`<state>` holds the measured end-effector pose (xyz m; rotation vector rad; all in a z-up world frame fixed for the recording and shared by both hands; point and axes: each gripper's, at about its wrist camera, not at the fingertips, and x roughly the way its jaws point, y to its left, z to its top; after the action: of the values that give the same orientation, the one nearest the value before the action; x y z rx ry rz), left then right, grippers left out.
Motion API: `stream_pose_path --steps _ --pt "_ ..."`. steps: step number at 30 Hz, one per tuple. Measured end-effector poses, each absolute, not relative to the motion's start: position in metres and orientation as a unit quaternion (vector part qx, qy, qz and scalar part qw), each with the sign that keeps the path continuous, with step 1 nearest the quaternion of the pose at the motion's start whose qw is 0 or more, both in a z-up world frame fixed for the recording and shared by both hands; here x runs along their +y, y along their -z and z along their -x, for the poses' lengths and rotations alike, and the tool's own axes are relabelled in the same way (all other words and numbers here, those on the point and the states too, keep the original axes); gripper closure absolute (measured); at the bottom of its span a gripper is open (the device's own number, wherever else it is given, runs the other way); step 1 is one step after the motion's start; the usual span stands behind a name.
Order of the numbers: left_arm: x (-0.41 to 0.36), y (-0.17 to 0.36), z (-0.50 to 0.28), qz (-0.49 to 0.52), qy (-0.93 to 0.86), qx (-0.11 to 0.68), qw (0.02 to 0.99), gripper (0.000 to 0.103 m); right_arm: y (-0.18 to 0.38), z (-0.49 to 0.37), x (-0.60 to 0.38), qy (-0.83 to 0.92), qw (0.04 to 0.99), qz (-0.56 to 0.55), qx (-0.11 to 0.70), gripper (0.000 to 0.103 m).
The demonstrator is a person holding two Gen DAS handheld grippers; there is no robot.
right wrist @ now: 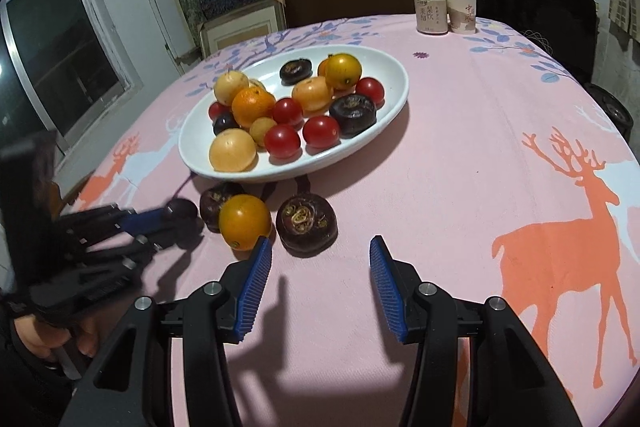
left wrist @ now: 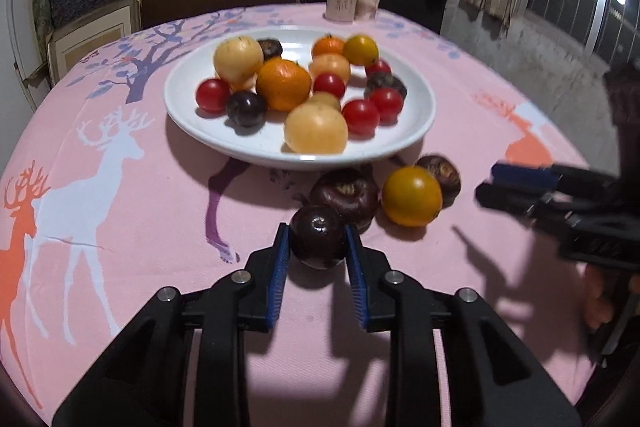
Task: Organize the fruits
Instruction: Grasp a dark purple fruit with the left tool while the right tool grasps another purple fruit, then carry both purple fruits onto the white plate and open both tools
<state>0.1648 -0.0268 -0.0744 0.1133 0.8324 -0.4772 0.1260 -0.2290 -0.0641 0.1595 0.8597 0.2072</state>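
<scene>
Blue ribbed pads of the left gripper (left wrist: 318, 239) clamp a small dark purple round fruit (left wrist: 319, 235) on the pink deer-print tablecloth (left wrist: 120, 227) — the pickup step. Beside it, the right gripper (right wrist: 320, 253) hangs open and empty. Next comes a lift toward the white oval plate (left wrist: 416, 131) beyond — clearing its rim.

Can (right wrist: 431, 11): Chinese print, too small to read; paper cup (right wrist: 462, 13): red character "中", rest unclear.
</scene>
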Motion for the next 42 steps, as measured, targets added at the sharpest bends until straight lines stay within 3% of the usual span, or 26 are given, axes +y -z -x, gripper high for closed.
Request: stream_pose_path --steps 20,24,26,42 --pt "-0.014 0.07 -0.169 -0.019 0.224 0.392 0.892 0.076 0.08 -0.164 -0.196 -0.082 0.892 0.023 0.444 0.052" --pt "-0.013 0.07 -0.171 -0.016 0.223 0.393 0.892 0.076 0.08 -0.166 -0.194 -0.082 0.893 0.024 0.443 0.052" --pt "-0.013 0.071 -0.171 -0.017 0.222 0.394 0.892 0.076 0.081 -0.165 -0.194 -0.086 0.893 0.025 0.44 0.063" --pt "-0.01 0.069 -0.167 -0.018 0.206 0.387 0.899 0.076 0.06 -0.127 -0.214 -0.08 0.907 -0.025 0.413 0.063"
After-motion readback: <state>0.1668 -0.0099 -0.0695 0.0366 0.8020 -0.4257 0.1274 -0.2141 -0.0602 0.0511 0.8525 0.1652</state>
